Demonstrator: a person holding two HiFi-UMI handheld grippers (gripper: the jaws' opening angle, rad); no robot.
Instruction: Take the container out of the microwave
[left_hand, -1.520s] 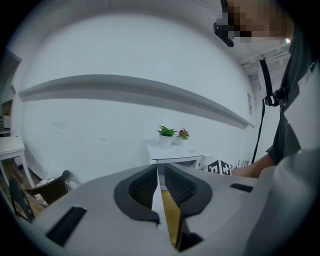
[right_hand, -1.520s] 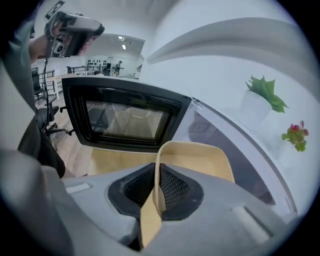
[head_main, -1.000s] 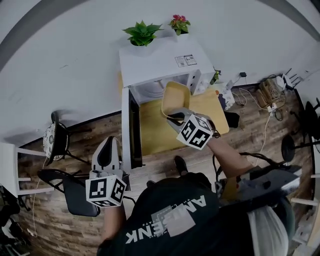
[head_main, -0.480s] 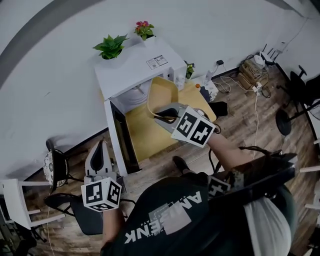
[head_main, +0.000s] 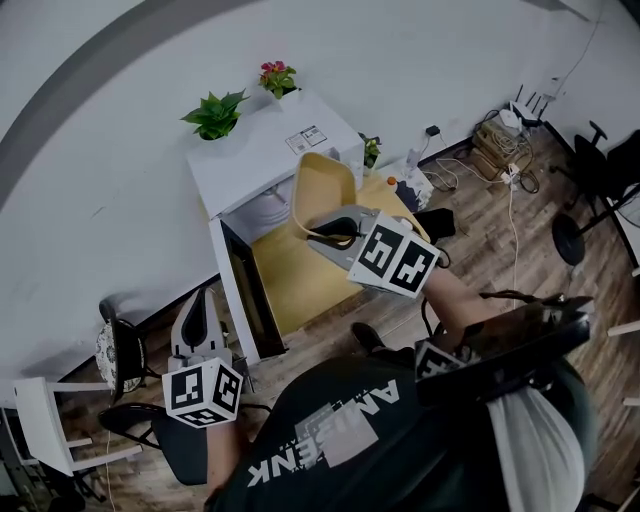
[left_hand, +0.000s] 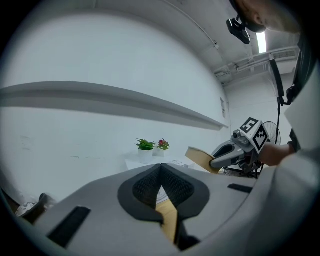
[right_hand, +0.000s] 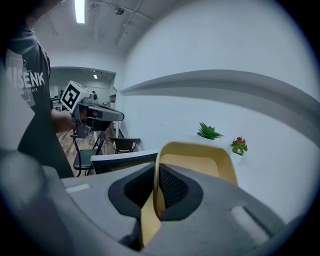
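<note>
The white microwave (head_main: 265, 155) stands on a yellow table (head_main: 300, 280) against the wall, its dark door (head_main: 238, 295) swung open toward me. My right gripper (head_main: 335, 228) is shut on the rim of the yellow container (head_main: 325, 185), which tilts in the air in front of the microwave's opening. In the right gripper view the container's wall (right_hand: 200, 160) runs between the pads (right_hand: 170, 187). My left gripper (head_main: 200, 312) hangs left of the door, shut and holding nothing. The left gripper view shows its pads (left_hand: 145, 187) meeting, with the container (left_hand: 202, 159) held off to the right.
Two potted plants (head_main: 215, 110) sit on top of the microwave. Chairs (head_main: 125, 350) stand on the wood floor at the left. Cables, a power strip (head_main: 500, 140) and small bottles (head_main: 410, 180) lie to the right of the table.
My right gripper has risen with the container, lifting it from the microwave's mouth to higher in front of it. The left gripper has risen slightly beside the door.
</note>
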